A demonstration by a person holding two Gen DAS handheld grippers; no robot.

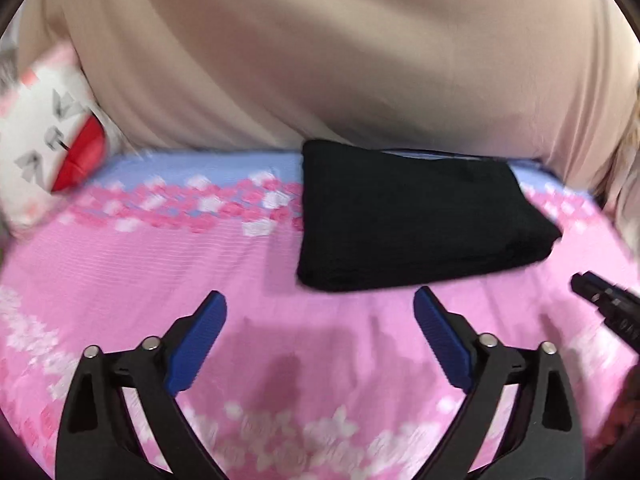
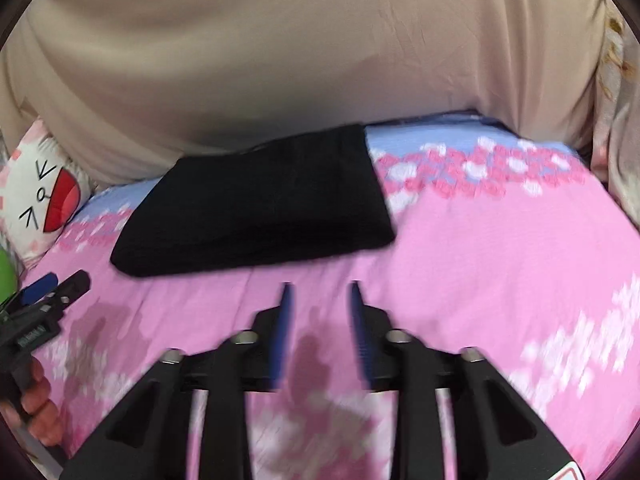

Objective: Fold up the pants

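The black pants (image 1: 416, 216) lie folded into a compact rectangle on the pink flowered bed sheet (image 1: 160, 272), near the far edge; they also show in the right wrist view (image 2: 260, 204). My left gripper (image 1: 320, 300) is wide open and empty, hovering just in front of the pants. My right gripper (image 2: 320, 292) is open with a narrower gap, empty, and also sits in front of the pants. The right gripper's tip shows at the right edge of the left wrist view (image 1: 600, 300). The left gripper shows at the left of the right wrist view (image 2: 48, 292).
A beige curtain or cover (image 1: 320, 60) hangs behind the bed. A white pillow with a cartoon face and red mouth (image 1: 48, 140) lies at the far left, and shows in the right wrist view (image 2: 40, 200). Patterned fabric (image 2: 616, 80) hangs at the right.
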